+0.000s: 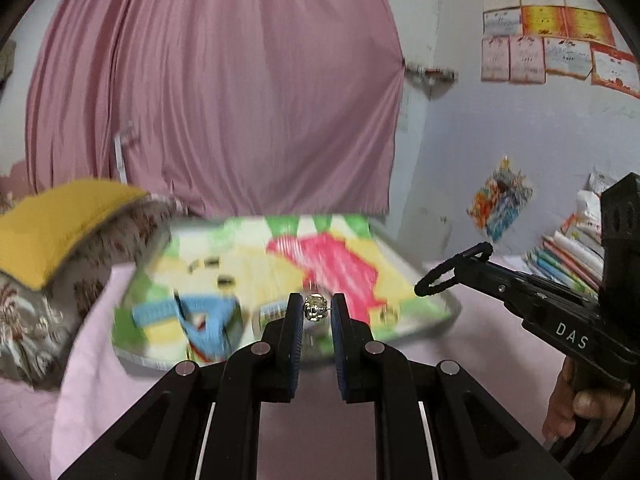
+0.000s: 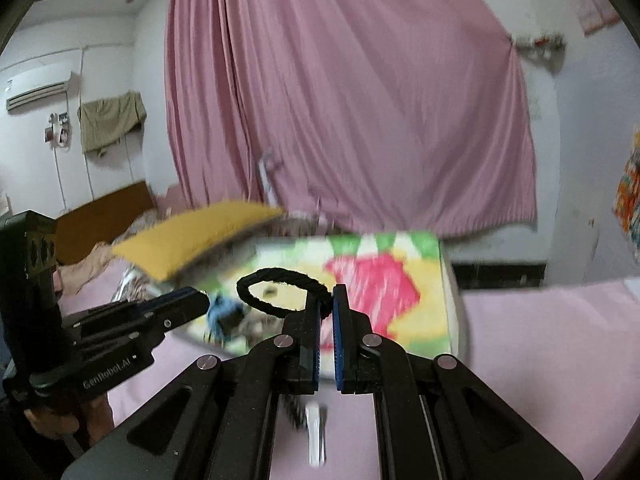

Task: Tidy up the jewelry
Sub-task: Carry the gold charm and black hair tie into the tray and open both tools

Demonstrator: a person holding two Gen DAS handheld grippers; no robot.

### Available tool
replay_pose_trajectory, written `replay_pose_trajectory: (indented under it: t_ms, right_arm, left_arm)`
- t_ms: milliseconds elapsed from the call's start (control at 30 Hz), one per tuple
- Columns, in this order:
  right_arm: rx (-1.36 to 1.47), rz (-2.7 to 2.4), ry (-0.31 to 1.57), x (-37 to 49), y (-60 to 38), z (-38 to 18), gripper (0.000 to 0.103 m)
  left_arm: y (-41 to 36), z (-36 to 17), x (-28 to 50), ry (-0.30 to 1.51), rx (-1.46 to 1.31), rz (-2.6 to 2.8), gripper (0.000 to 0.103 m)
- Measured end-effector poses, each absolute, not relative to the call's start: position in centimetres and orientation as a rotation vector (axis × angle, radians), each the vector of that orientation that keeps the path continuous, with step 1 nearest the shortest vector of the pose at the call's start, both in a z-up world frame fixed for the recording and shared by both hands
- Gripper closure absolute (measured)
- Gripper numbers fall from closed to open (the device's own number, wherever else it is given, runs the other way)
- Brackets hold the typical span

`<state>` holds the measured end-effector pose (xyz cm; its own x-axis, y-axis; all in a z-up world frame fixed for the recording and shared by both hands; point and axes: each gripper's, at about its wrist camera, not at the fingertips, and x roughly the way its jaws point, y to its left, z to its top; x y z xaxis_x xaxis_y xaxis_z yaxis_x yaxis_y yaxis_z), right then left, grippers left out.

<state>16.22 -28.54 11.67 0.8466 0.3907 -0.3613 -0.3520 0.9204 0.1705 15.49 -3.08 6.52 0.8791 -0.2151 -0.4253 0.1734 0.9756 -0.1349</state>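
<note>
The left gripper (image 1: 316, 308) is pinching a small gold ornament (image 1: 316, 307), seen only in its own view; the right gripper (image 2: 327, 304) is clamping a black cord loop (image 2: 276, 292), which both views are showing.

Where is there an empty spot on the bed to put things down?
The pink sheet right of the colourful mat lies bare. Another bare strip runs between the mat and the floral pillow. The mat itself is crowded with small blurred items, and the books fill the far right corner.

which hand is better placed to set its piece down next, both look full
Either, no clear edge: the left gripper pinches a gold earring, the right gripper a black cord loop; both hang over the colourful board.
</note>
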Motion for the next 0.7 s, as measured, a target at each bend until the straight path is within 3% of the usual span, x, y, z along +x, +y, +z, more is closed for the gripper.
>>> replay_pose_trajectory:
  t_ms: [267,700]
  right_arm:
    - [0.071,0.36,0.282,17.2,-27.1,12.8,0.098]
    - [0.067,0.319,0.395,21.4,-26.0,10.1,0.098]
  left_arm:
    - [-3.0,8.1,17.3,0.343,-0.085,-0.17,0.093]
    - [-1.5,6.6,21.8,0.387,-0.107,-0.144,0.093]
